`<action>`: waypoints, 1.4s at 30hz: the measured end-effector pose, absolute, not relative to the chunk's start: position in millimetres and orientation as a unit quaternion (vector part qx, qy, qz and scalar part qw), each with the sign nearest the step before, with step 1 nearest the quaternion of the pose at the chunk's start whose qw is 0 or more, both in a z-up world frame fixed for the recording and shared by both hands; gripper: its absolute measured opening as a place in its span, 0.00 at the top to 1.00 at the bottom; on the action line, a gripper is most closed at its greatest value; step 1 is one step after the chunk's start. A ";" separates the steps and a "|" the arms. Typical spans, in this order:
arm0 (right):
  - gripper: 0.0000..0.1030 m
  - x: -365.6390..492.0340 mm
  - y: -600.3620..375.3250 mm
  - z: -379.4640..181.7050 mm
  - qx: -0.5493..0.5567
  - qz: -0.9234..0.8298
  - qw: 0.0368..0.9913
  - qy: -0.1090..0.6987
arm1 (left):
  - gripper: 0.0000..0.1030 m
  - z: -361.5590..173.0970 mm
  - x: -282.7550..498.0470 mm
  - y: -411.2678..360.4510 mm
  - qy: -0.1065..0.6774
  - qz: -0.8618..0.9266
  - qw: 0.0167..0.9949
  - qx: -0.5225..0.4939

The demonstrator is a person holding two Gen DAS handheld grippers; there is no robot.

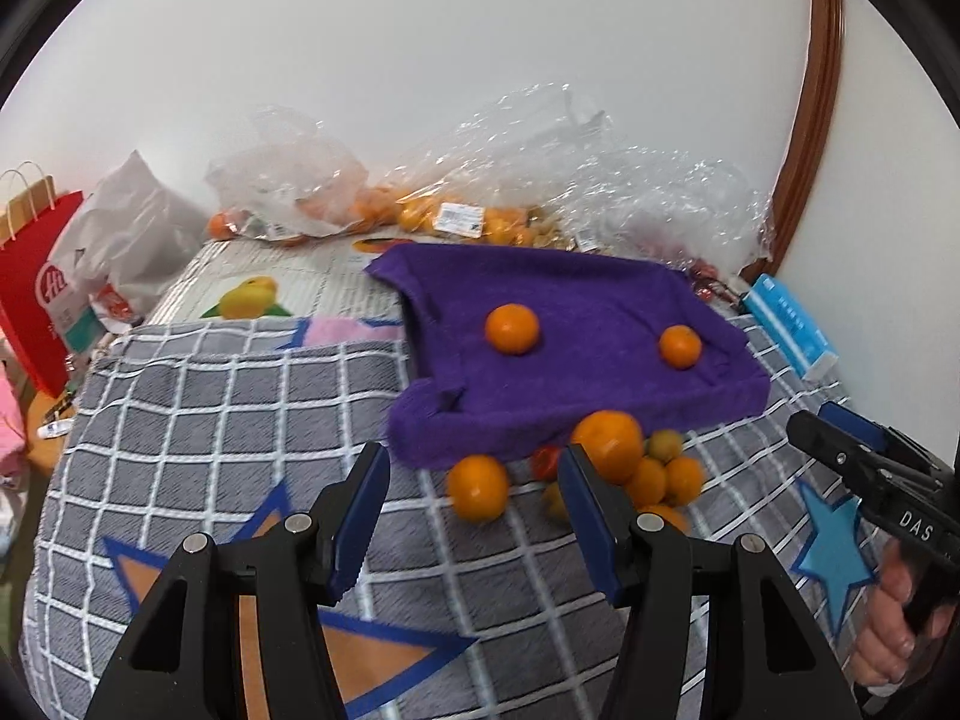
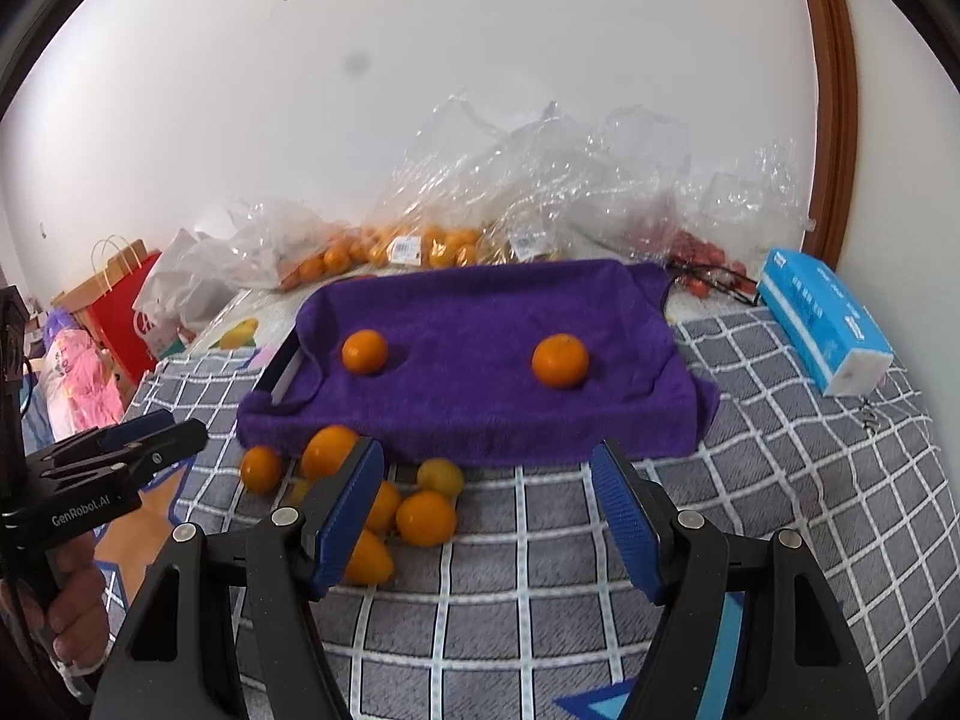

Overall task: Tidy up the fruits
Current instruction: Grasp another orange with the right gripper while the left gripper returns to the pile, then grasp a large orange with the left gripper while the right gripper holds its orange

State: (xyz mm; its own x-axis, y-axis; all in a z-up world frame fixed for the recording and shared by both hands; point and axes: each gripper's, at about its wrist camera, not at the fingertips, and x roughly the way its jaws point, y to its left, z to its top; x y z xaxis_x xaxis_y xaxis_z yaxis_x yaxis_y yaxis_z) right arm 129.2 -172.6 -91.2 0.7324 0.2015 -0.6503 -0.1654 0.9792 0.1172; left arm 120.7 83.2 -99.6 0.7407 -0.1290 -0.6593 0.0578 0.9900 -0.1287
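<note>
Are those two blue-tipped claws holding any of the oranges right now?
No. The left gripper and the right gripper are both open with nothing between their pads; the loose oranges lie on the checked blanket.

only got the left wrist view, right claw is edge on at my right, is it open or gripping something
Observer: In its own view the right claw stands open, with nothing between its pads.
Operator: ok, whats under the purple towel
Observer: A dark rim with a pale inside peeks out at the purple towel's left edge. It looks like a tray.
Operator: any fruit other than oranges in the bags
Observer: Yes, small red fruits are heaped in the clear bag behind the towel's right corner.
</note>
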 end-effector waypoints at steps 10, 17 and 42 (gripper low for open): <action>0.42 135.1 -160.6 -127.9 0.035 0.116 0.913 0.389 | 0.46 -141.8 124.8 122.7 0.391 -0.020 0.914 -0.109; 0.57 150.3 -149.6 -150.1 0.031 0.130 0.898 0.419 | 0.46 -162.2 127.3 127.6 0.397 -0.046 0.908 -0.123; 0.67 144.9 -186.6 -166.7 -0.003 0.099 0.895 0.436 | 0.34 -165.1 128.7 115.3 0.409 -0.066 0.905 -0.099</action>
State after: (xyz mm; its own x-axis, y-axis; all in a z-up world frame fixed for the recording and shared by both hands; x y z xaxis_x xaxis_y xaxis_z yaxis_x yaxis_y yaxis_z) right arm 144.9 -186.6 -166.7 0.6009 0.1749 -0.7800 -0.1805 0.9803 0.0807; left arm 128.7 115.3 -165.1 0.6562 -0.2007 -0.7274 0.0389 0.9717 -0.2330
